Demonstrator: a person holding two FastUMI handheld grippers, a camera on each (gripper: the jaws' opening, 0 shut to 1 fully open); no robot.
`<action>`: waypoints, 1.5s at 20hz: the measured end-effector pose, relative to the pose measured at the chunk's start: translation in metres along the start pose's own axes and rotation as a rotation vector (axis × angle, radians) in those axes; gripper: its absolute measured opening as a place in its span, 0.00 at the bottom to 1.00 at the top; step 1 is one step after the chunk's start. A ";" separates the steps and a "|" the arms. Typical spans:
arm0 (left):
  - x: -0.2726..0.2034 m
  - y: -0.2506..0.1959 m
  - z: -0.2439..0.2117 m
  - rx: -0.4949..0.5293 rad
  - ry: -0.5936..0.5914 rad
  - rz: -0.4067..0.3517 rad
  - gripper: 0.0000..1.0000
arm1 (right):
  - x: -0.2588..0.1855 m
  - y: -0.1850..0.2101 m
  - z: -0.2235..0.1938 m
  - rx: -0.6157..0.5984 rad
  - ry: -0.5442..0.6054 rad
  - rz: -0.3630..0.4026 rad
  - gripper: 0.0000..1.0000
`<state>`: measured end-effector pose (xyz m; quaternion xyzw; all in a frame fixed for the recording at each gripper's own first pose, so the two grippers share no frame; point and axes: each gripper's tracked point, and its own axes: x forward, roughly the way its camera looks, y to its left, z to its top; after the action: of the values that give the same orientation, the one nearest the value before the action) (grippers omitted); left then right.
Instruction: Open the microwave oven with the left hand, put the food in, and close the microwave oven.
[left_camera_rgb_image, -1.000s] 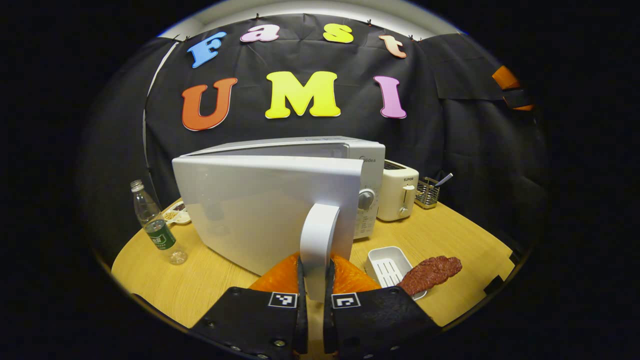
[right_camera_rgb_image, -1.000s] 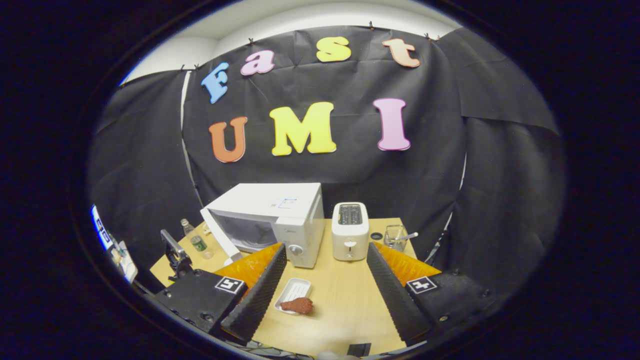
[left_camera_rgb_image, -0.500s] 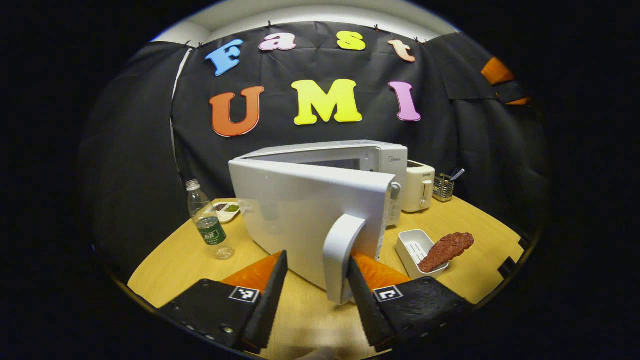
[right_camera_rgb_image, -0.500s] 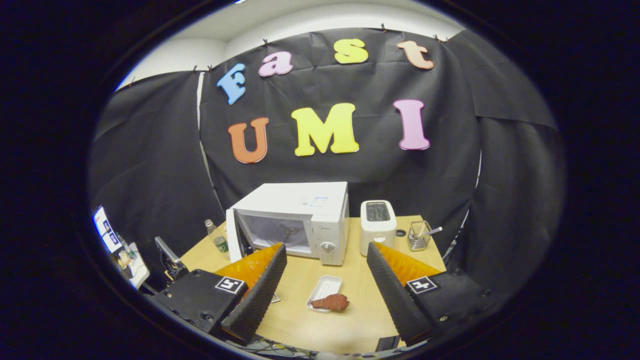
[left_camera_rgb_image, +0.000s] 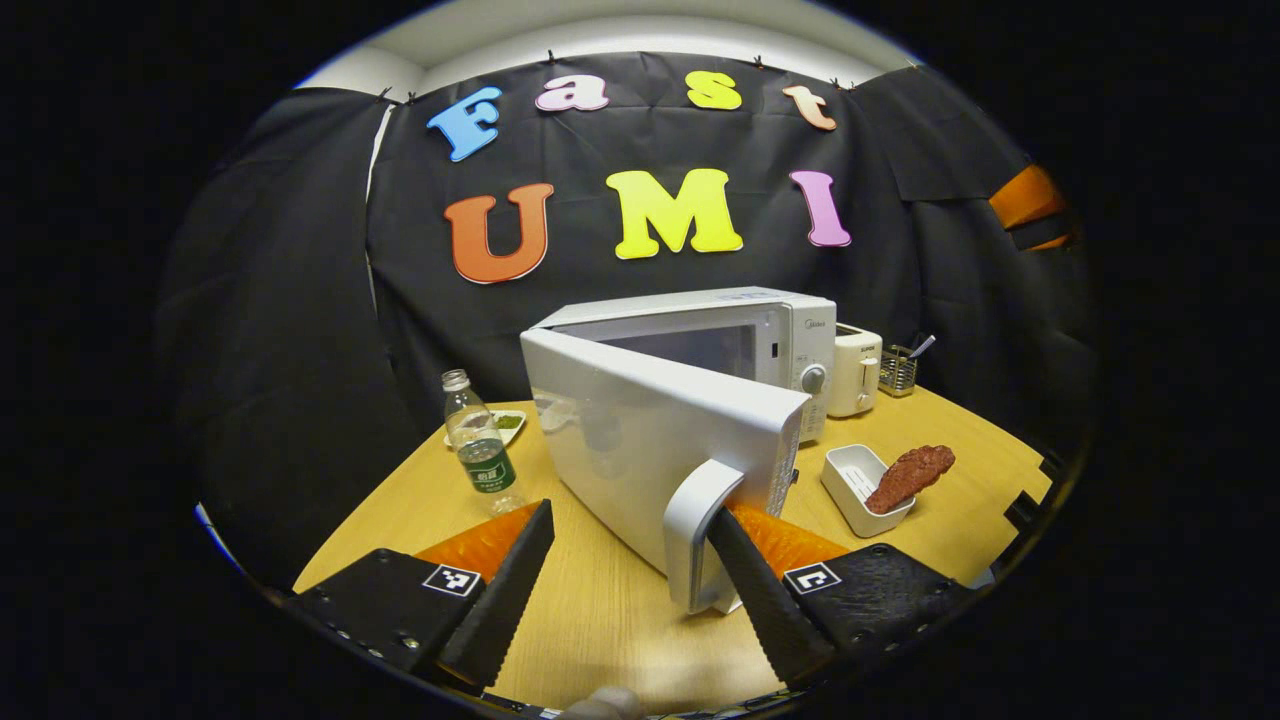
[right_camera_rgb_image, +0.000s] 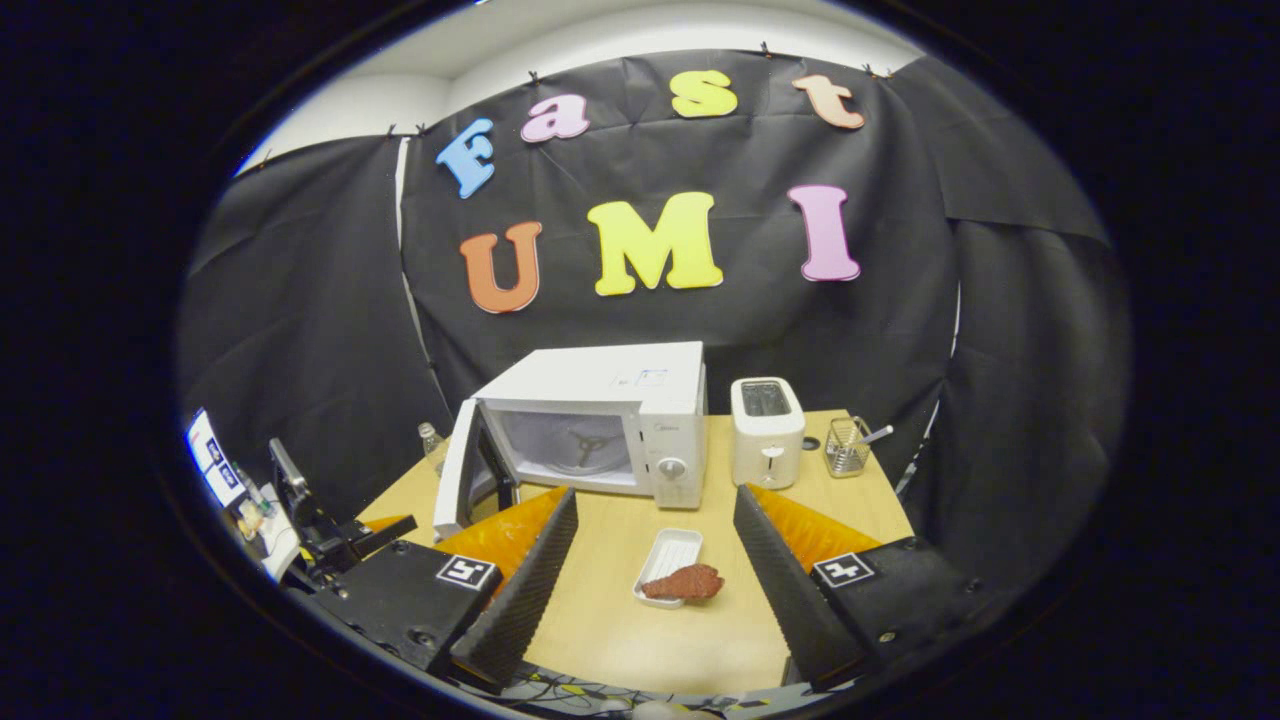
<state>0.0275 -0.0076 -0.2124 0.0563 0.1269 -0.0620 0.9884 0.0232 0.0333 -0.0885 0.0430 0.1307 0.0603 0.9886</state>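
The left tongs are spread wide, with the microwave door's handle just inside their right finger, perhaps brushing it but not pinched. The microwave stands ahead of the right tongs, its door swung well open and the cavity bare. Those right tongs are spread too, holding nothing. Between and just beyond their fingers, the food, a reddish-brown piece of meat, lies half over the near end of a white tray on the bench. It looks soft, light and maybe greasy; a gentle pinch across its thicker middle should hold.
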 end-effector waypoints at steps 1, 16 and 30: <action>-0.006 0.010 -0.002 0.000 0.005 0.015 0.94 | 0.002 0.002 -0.006 0.001 0.003 0.002 0.91; -0.085 0.125 -0.008 0.024 0.073 0.324 0.94 | 0.104 -0.062 -0.154 0.274 0.337 0.117 0.99; -0.066 0.028 0.061 -0.017 0.080 0.377 0.94 | 0.171 -0.065 -0.214 0.712 0.727 0.424 0.31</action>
<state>-0.0169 0.0193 -0.1337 0.0732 0.1538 0.1277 0.9771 0.1380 0.0066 -0.3440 0.3765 0.4645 0.2213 0.7704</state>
